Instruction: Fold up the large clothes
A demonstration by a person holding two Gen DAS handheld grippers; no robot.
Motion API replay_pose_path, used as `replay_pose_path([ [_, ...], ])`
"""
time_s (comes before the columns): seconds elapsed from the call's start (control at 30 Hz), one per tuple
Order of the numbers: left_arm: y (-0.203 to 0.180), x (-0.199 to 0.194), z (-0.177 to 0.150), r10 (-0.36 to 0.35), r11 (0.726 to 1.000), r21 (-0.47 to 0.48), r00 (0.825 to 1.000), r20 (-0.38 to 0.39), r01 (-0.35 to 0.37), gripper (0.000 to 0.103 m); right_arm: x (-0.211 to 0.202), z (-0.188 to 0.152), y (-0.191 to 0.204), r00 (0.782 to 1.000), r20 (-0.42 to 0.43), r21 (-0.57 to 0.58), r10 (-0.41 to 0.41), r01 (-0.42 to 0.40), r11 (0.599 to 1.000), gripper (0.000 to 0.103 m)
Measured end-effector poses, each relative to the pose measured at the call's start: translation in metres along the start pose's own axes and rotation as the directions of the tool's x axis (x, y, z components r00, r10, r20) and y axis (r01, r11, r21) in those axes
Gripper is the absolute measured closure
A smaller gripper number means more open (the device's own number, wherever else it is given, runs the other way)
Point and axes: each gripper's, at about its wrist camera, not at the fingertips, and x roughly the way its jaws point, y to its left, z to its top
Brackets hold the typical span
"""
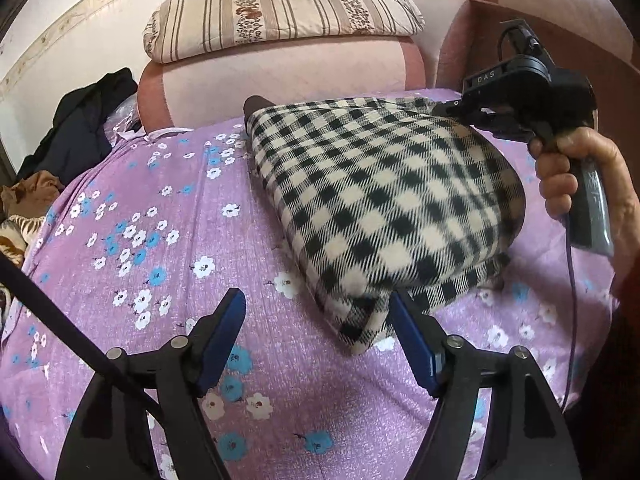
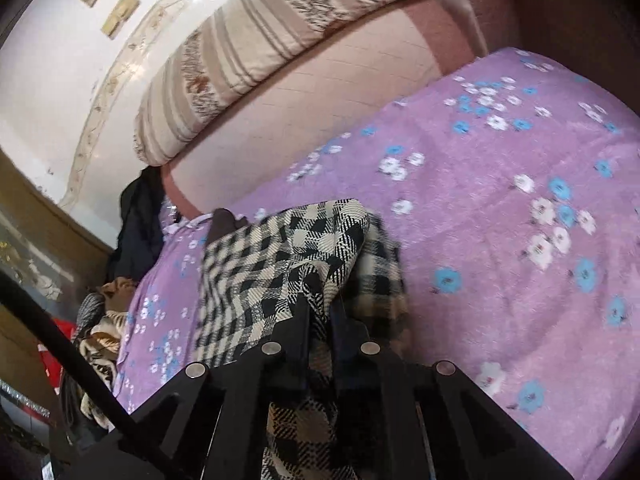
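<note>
A black-and-cream checked garment [image 1: 384, 200] lies folded over on the purple flowered bedcover [image 1: 160, 240]. My left gripper [image 1: 318, 316] is open, its blue pads [image 1: 224, 332] apart, and the garment's near corner lies just ahead of the right pad without being pinched. In the left wrist view a hand holds my right gripper [image 1: 452, 110] at the garment's far right edge, lifting that edge. In the right wrist view my right gripper [image 2: 320, 308] is shut on a bunched fold of the checked garment [image 2: 280, 264], which drapes over the fingers.
A pink headboard [image 1: 280, 72] with a striped pillow [image 1: 280, 12] on top stands at the far side. Dark clothes [image 1: 84, 120] and brown fabric [image 1: 32, 196] are heaped at the bed's left edge. A black cable [image 1: 60, 328] crosses the lower left.
</note>
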Motion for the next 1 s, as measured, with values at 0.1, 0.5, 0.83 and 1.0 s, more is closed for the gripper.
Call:
replay_pose_path([
  [0.1,-0.005,0.004,-0.002,0.021,1.0,0.019,1.0,0.006,-0.021,0.03,0.005,-0.006,-0.009,0.999,-0.017,-0.005,-0.051,0.051,0.999,0.094],
  [0.5,-0.027,0.016,-0.004,0.027,0.995,0.096,1.0,0.008,-0.028,0.03,0.017,-0.016,-0.019,0.996,-0.061,-0.015,-0.063,0.062,0.998,0.092],
  [0.83,-0.014,0.039,0.003,0.073,0.997,0.04,0.996,-0.057,-0.07,0.065,-0.02,-0.03,-0.02,0.998,-0.049,0.014,-0.025,0.026,1.0,0.051],
  [1.0,-0.007,0.034,0.0,0.056,0.998,0.028,0.997,-0.045,-0.055,0.067,-0.044,-0.062,-0.01,0.995,-0.1,-0.031,-0.015,0.012,0.999,0.048],
])
